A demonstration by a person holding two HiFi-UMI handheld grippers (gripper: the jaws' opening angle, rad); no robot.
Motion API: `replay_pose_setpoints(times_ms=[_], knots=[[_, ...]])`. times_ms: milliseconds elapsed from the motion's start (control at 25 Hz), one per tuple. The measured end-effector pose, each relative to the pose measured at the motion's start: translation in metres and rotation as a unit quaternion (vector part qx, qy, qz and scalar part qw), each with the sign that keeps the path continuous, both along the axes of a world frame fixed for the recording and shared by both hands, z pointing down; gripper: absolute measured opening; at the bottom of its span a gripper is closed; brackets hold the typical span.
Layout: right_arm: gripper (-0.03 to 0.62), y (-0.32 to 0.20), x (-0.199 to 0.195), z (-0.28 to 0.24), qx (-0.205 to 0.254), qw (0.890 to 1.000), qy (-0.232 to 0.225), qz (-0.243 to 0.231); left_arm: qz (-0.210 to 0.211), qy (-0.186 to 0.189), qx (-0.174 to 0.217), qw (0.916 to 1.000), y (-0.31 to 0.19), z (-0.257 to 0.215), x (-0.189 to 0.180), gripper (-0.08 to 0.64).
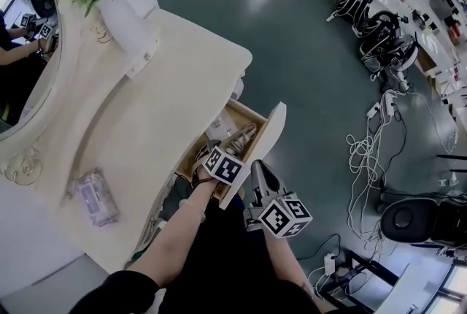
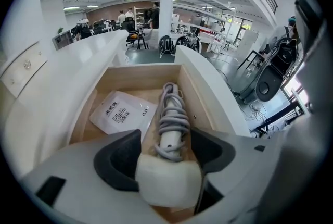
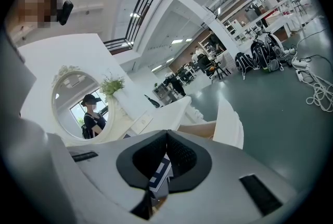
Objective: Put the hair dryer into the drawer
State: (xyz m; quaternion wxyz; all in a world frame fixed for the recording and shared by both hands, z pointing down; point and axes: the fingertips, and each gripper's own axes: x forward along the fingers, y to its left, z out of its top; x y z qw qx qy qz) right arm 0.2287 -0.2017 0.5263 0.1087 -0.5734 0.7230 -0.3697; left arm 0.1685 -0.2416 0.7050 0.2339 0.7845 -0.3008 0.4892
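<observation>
**Dryer in the drawer, grip let go**

The placing looked all but finished. The hair dryer [image 2: 170,132] lay inside the open drawer [image 2: 202,97] of the white surface [image 1: 168,101], along the right-hand inner wall. Its handle pointed toward the back, its grey cord was wound around that handle, and its pale head sat at the near end. A flat white packet [image 2: 122,111] lay beside it on the drawer floor, to its left. From the head view the dryer showed as a light shape resting in the wooden box, with nothing of it hanging over the rim.

The left gripper [image 2: 165,137] pointed steeply down into the drawer, its fingers [image 2: 117,158] spread wide. The dryer's head sat between them and the handle ran on past their tips. One dark pad stood on each side of the head, close to it, but neither seemed to press on it. The dryer appeared to rest on the drawer floor rather than in a grip.

The right gripper [image 3: 166,137] was held apart, near the drawer's white front panel. Its fingers were closed tip to tip on nothing.

What seemed left was small: to lift the left gripper clear without dragging the cord. The drawer stood open, though the task does not ask for it to be closed.
</observation>
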Motion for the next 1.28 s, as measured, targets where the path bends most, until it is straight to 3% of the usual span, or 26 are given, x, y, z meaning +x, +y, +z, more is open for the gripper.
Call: replay_pose_setpoints(times_ms=[200, 320, 440, 560, 760, 840, 1080, 1280], knots=[[0.011, 0.002, -0.004, -0.001, 0.002, 1.0, -0.002, -0.003, -0.021, 0.029, 0.009, 0.9993, 0.003, -0.013, -0.004, 0.31], [0.011, 0.003, -0.007, -0.002, 0.005, 1.0, -0.004, -0.003, -0.038, 0.042, 0.024, 0.9981, 0.004, -0.025, -0.014, 0.205], [0.01, 0.002, -0.013, -0.004, 0.009, 1.0, -0.006, -0.005, -0.046, 0.066, 0.03, 0.9963, 0.007, -0.039, -0.022, 0.196], [0.011, 0.002, -0.02, -0.008, 0.014, 1.0, -0.01, -0.007, -0.06, 0.084, 0.044, 0.9937, 0.008, -0.053, -0.031, 0.113], [0.011, 0.006, -0.036, -0.017, 0.024, 1.0, -0.011, -0.015, -0.07, 0.104, 0.068, 0.9897, 0.012, -0.072, -0.045, 0.068], [0.011, 0.007, -0.041, -0.021, 0.029, 0.999, -0.012, -0.015, -0.08, 0.122, 0.081, 0.9859, 0.011, -0.082, -0.05, 0.023], [0.01, 0.012, -0.045, -0.035, 0.05, 0.999, 0.002, 0.019, -0.067, 0.184, 0.122, 0.973, 0.016, -0.125, -0.053, 0.02], [0.009, 0.021, -0.054, -0.047, 0.065, 0.997, 0.01, 0.026, -0.052, 0.284, 0.152, 0.9452, 0.029, -0.178, -0.049, 0.02]])
